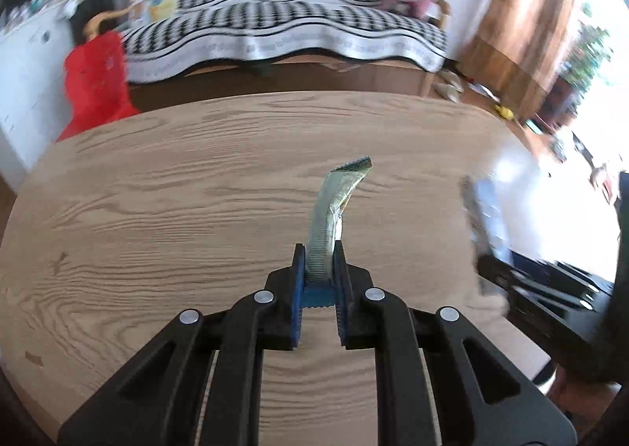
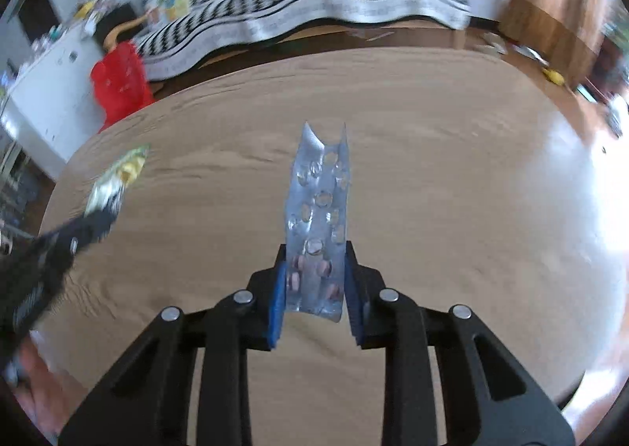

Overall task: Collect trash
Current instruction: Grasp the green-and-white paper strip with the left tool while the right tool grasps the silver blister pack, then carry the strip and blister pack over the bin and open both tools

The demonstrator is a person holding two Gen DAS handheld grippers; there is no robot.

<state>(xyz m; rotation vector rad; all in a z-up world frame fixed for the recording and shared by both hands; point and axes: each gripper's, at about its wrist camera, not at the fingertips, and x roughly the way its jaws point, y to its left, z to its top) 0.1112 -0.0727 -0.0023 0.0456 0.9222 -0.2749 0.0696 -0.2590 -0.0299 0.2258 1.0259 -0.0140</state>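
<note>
My left gripper (image 1: pixel 319 249) is shut on a green and silver foil wrapper (image 1: pixel 334 210) that sticks up and forward above the wooden table (image 1: pixel 157 190). My right gripper (image 2: pixel 314 249) is shut on a silver pill blister pack (image 2: pixel 320 206), held above the same table (image 2: pixel 452 171). In the left wrist view the right gripper and blister pack (image 1: pixel 483 218) show blurred at the right. In the right wrist view the left gripper (image 2: pixel 100 220) with the wrapper (image 2: pixel 118 175) shows blurred at the left.
Beyond the table's far edge stands a sofa with a black and white checked cover (image 1: pixel 283 21). A red bag (image 1: pixel 96 84) hangs by a white cabinet (image 1: pixel 27 65) at the left. A wooden door (image 1: pixel 526 13) and bright glare lie at the right.
</note>
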